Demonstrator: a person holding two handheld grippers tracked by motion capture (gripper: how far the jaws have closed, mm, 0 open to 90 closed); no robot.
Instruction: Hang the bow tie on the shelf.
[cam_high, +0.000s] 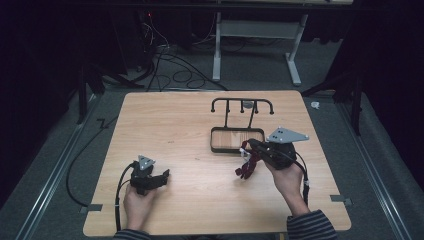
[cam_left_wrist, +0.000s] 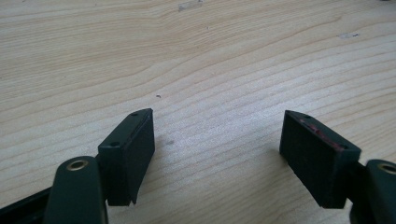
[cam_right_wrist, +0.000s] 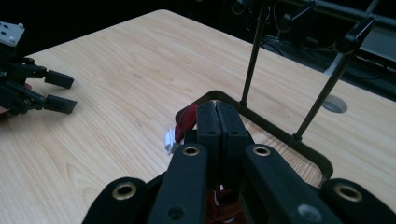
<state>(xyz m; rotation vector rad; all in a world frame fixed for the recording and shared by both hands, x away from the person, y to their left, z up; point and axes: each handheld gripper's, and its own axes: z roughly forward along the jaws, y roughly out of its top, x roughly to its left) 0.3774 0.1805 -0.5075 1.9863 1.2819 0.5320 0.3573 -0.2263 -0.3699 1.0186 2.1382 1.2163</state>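
Observation:
My right gripper (cam_high: 249, 145) hovers just in front of a black hook stand (cam_high: 242, 103) with a wooden-floored base (cam_high: 235, 141). It is shut on a red strap (cam_high: 247, 167), which dangles down and to the left toward the table. In the right gripper view the jaws (cam_right_wrist: 217, 112) are pressed together; the red strap (cam_right_wrist: 188, 116) and a small white piece (cam_right_wrist: 169, 140) stick out on their left, and the stand's base rim (cam_right_wrist: 285, 137) lies behind. My left gripper (cam_high: 165, 176) rests low at the front left, open, over bare wood (cam_left_wrist: 217, 126).
The wooden table (cam_high: 170, 125) has bare room in the middle and at the left. The stand's upright posts (cam_right_wrist: 252, 56) rise close ahead of my right gripper. The left gripper (cam_right_wrist: 56, 91) lies far off across the table. Cables and a white frame (cam_high: 217, 45) sit on the floor behind.

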